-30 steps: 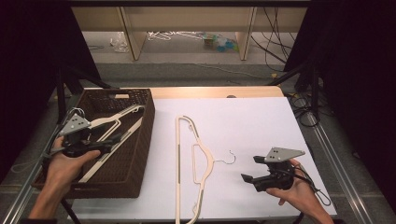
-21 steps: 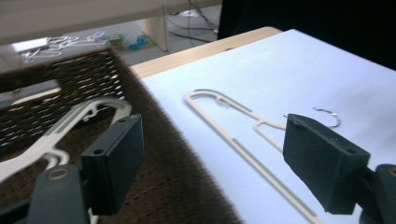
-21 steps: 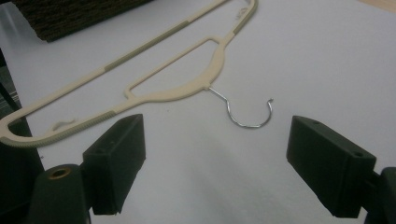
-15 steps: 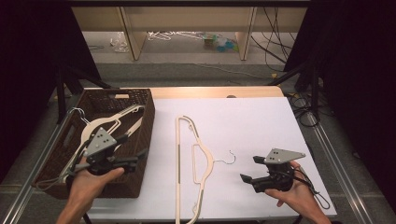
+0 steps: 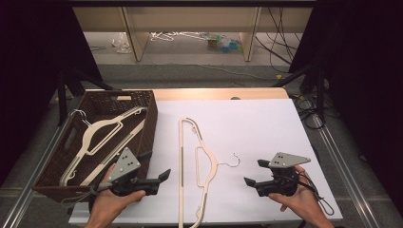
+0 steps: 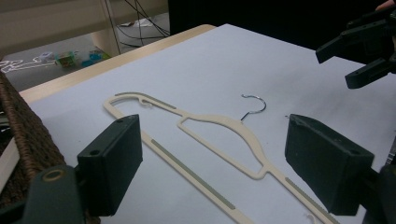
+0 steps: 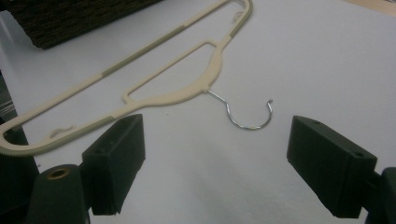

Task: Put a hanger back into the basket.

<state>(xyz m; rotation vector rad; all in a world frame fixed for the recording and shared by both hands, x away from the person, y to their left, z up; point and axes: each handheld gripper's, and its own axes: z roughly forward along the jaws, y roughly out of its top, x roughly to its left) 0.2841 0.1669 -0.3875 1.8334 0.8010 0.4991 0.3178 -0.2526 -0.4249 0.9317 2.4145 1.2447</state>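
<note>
the left tongs sit at the lower left of the high view, at the near right corner of the wicker basket, their jaws spread wide with nothing between them; they have just been opening. they point toward the middle of the frame, at the cream hanger lying flat on the white desk. in the left gripper view that hanger lies just past the two black jaws, its wire hook toward the upper right, and the other tongs show at the upper right edge. the right tongs are at the lower right of the high view, held in a hand, jaws likewise wide apart and empty, aimed at the hook from just beside it. in the right gripper view the hook lies between and beyond the jaws, untouched. a second cream hanger rests inside the basket at the left of the frame.
</note>
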